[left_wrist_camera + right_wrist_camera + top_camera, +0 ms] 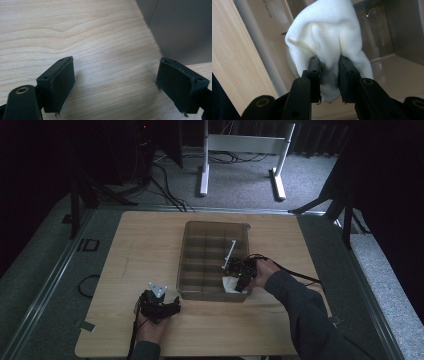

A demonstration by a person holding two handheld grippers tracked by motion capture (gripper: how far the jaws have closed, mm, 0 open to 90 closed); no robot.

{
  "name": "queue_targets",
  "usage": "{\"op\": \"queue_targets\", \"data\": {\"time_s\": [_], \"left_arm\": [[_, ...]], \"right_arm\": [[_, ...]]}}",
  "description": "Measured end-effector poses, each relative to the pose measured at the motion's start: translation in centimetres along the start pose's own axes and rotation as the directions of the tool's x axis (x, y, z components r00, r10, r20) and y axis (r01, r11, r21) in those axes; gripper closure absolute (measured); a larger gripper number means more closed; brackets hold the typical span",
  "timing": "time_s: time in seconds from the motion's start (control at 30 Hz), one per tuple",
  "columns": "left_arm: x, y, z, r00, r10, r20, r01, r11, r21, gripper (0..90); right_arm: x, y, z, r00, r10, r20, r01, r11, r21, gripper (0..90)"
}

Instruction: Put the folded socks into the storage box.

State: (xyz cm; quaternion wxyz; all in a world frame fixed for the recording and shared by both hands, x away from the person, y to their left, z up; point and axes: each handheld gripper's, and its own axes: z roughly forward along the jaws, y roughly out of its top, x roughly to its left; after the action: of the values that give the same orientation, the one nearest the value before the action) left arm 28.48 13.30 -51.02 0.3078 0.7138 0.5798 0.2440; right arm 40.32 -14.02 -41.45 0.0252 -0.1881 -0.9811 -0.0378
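Your right gripper (329, 75) has its jaws drawn close together and pinched on a white cloth (329, 35), whose bunched folds bulge out above the pads. In the high view that right gripper (243, 276) sits at the near right corner of the compartment tray (192, 227), with the cloth (230, 284) down in the nearest right compartment. Your left gripper (115, 82) stands wide open with nothing between the pads, over bare wood of the table (75, 30). From above, it (159, 304) rests near the tray's near left corner, just apart from the wall
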Motion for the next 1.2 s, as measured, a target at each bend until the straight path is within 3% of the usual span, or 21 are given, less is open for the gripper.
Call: {"op": "queue_targets", "data": {"time_s": [0.37,0.6,0.9,1.2], "left_arm": [[0.0,0.0,0.0,1.0000,0.000,0.001,0.000,1.0000,-0.001,15.2],[0.0,0.0,0.0,1.0000,0.000,0.000,0.000,1.0000,-0.001,15.1],[0.0,0.0,0.0,1.0000,0.001,0.001,-0.001,1.0000,-0.001,15.2],[0.0,0.0,0.0,1.0000,0.001,0.001,-0.001,1.0000,-0.001,15.1]], "right_arm": [[-0.5,-0.2,0.7,0.9999,0.013,0.005,-0.013,0.999,0.037,74.9],[-0.7,0.0,1.4,0.9989,-0.007,0.045,0.003,0.995,0.100,75.0],[-0.7,-0.3,1.1,0.9985,-0.026,0.049,0.023,0.997,0.077,68.1],[-1.1,-0.6,-0.1,1.0000,0.001,0.008,-0.001,0.999,0.053,56.9]]}}
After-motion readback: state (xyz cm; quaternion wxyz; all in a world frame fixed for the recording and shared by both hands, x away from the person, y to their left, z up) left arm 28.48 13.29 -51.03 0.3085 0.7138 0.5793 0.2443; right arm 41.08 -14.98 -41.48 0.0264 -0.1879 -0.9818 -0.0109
